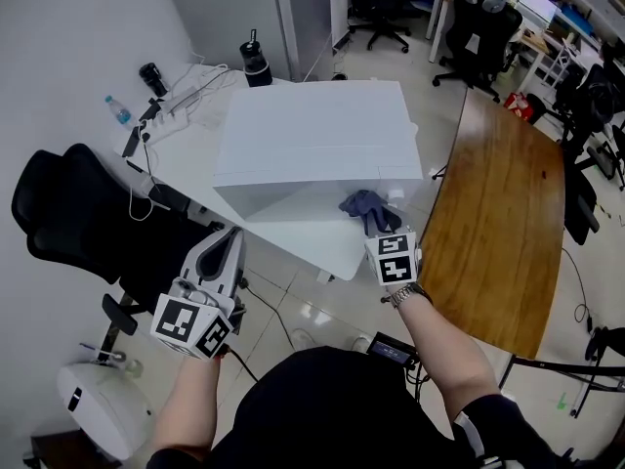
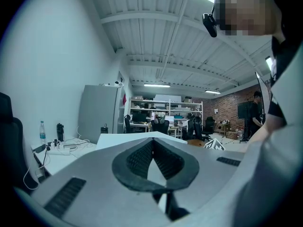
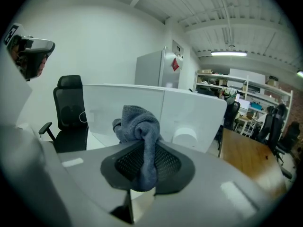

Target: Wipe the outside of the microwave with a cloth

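Right hand-held gripper (image 3: pixel 142 146) — bunched grey-blue cloth (image 3: pixel 138 123) — near white microwave (image 3: pixel 201 111)

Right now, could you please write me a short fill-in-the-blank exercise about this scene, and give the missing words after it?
1. The right claw is shut on a grey-blue ____.
2. The left claw is shut and holds ____.
3. The microwave stands on a ____ table.

Missing words: cloth; nothing; white.
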Demonstrator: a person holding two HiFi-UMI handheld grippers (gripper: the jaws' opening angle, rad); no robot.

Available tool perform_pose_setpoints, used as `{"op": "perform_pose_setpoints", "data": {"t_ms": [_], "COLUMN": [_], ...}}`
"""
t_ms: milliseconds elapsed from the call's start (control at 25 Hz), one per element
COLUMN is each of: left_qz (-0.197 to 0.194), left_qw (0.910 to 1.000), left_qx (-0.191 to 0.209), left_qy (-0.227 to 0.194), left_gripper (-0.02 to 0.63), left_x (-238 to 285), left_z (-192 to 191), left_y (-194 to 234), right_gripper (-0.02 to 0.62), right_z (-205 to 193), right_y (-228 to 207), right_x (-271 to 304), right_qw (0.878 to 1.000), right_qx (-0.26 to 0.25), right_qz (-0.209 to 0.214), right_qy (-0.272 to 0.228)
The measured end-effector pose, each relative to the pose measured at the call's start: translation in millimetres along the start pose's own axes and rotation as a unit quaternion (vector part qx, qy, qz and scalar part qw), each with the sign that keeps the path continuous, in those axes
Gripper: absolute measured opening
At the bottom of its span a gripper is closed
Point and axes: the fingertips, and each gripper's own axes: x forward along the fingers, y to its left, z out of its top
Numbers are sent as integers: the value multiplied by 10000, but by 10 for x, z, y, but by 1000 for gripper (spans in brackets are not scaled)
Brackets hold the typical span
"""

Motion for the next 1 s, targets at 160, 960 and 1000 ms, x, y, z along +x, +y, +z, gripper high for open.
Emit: {"op": "perform_pose_setpoints", "data": {"t_ms": [160,960,1000], "left_qz": [-47,-60,-58], "left_qw": [10000,10000,10000], "left_qx": [5,10,9], "left_qy": [3,-1,1], "left_gripper": [5,5,5], "left_x": [40,168,171], "left_z": [3,-31,-33], "left_y": [-149,-750,-778], "right_gripper": [57,55,57], "right_z": [-66,-247,-245], "right_y": [-192,-790,-823], "right_x": [-116,-471,-489], "right_qw": [9999,9997,9997], "right_qx": [64,51,58], "right_qz": [-108,-234,-247], "right_qy": [26,-21,-35]}}
